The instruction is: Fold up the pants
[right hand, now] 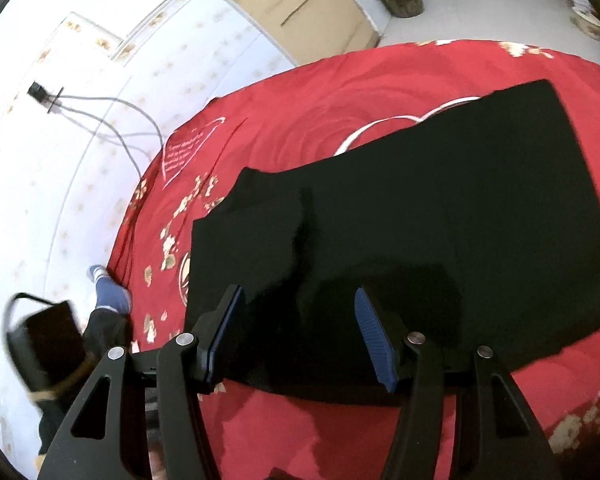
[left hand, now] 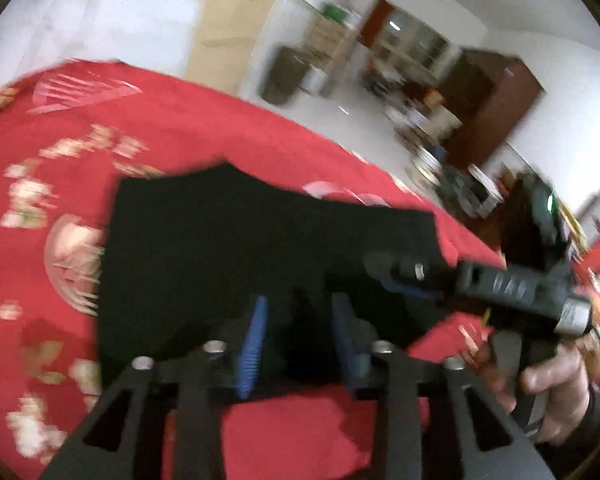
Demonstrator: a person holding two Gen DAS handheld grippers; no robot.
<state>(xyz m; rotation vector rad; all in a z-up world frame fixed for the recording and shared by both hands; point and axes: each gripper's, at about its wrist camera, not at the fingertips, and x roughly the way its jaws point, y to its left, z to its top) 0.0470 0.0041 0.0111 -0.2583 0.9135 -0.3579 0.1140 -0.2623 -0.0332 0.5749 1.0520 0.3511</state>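
The black pants (right hand: 440,220) lie flat, already folded compact, on the red bedspread (right hand: 300,112), so both the left gripper (left hand: 300,340) and right gripper (right hand: 298,332) hover over their near edge, jaws parted and holding nothing, seemingly placed to pinch that edge next.

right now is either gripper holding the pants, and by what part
Nothing is held. The left gripper and right gripper are both open above the black pants, with no fabric pinched.

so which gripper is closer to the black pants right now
Hard to separate, perhaps the left. The left gripper hangs open low over the black pants at their near edge; the right gripper is open over that edge too, seemingly higher.
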